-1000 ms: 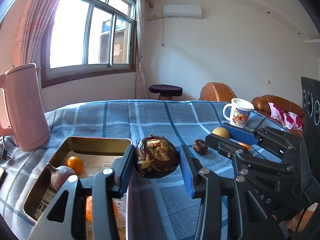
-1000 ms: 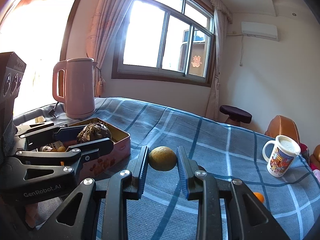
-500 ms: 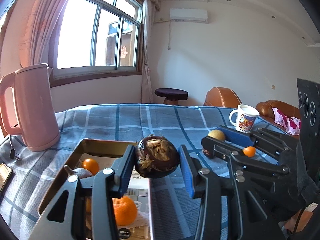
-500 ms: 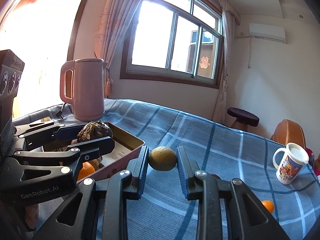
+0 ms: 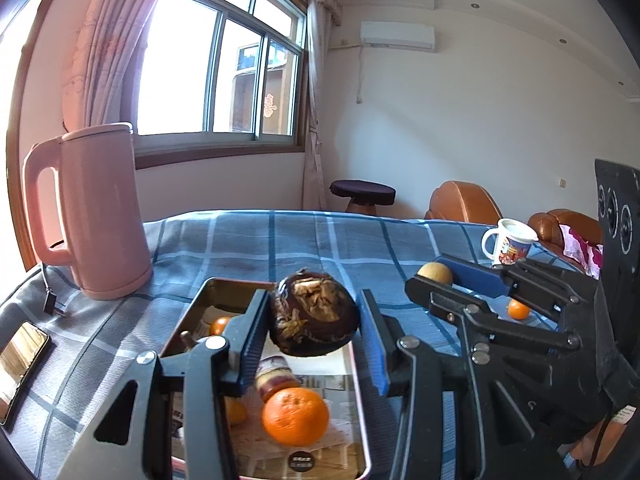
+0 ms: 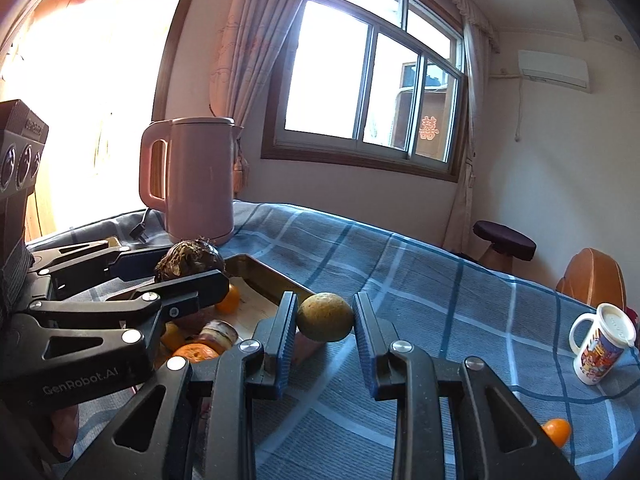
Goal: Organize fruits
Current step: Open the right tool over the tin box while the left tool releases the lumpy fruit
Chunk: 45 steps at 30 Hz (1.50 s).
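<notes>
My left gripper (image 5: 314,322) is shut on a dark purple mangosteen (image 5: 314,318) and holds it above the metal tin tray (image 5: 359,392). The tray holds a large orange (image 5: 295,416), a small orange (image 5: 219,325) and a small jar (image 5: 276,374). My right gripper (image 6: 325,318) is shut on a yellow-brown round fruit (image 6: 325,317), in the air just right of the tray's edge (image 6: 272,276). The left gripper with the mangosteen (image 6: 188,256) shows at the left of the right wrist view. A small orange (image 6: 556,431) lies on the tablecloth at the right.
A pink kettle (image 5: 94,208) stands at the back left, its plug (image 5: 52,304) beside it. A phone (image 5: 20,356) lies at the left edge. A printed mug (image 6: 600,344) stands at the right. Brown armchairs (image 5: 464,202) and a stool (image 5: 362,196) are behind the table.
Both grippers have moved left with their fruits. The mangosteen is now over the middle of the tray, and the yellow-brown fruit has come up to the tray's right edge.
</notes>
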### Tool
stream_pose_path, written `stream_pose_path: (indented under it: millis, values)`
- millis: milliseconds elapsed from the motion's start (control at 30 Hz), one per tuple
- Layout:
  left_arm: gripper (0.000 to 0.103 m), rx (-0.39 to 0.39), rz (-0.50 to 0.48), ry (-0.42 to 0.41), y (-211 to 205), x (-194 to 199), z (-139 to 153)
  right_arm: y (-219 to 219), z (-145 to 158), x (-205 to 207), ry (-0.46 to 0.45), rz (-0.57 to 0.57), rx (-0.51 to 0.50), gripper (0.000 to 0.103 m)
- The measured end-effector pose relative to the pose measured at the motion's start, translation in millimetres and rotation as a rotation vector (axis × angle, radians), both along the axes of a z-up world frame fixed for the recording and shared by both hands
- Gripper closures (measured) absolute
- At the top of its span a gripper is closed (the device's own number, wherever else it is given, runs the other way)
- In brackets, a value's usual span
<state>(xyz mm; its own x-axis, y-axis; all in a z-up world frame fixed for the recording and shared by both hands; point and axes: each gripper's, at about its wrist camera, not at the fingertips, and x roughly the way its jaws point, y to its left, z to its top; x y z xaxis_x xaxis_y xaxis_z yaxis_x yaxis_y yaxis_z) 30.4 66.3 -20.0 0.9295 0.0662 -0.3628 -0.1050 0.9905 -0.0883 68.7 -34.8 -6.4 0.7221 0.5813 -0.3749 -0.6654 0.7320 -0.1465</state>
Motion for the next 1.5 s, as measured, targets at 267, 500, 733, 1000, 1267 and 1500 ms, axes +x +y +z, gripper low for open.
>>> stream_pose_path:
  millis: [267,500,733,1000,1267,1500]
  values:
    - [0.057,-0.011,0.029,0.008,17.6,-6.0,-2.0,13.2,-2.6,-2.7,0.006,0.025,-0.012,0.073]
    - [0.057,-0.005,0.064,0.034,35.2,-7.2,-5.0,27.2,-4.4,-4.9,0.008,0.048,-0.024,0.073]
    - [0.057,-0.013,0.086,0.061,47.0,-7.5,-12.8,45.1,-9.7,-7.2,0.018,0.077,-0.044,0.073]
    - [0.057,-0.015,0.103,0.084,54.1,-7.7,-17.5,57.8,-17.7,-6.5,0.036,0.094,-0.066,0.073]
    - [0.057,-0.012,0.107,0.103,57.4,-6.6,-21.0,65.2,-24.8,-1.5,0.071,0.104,-0.088,0.073]
    - [0.057,-0.009,0.103,0.117,57.6,-4.9,-22.8,71.2,-32.5,5.4,0.105,0.107,-0.116,0.073]
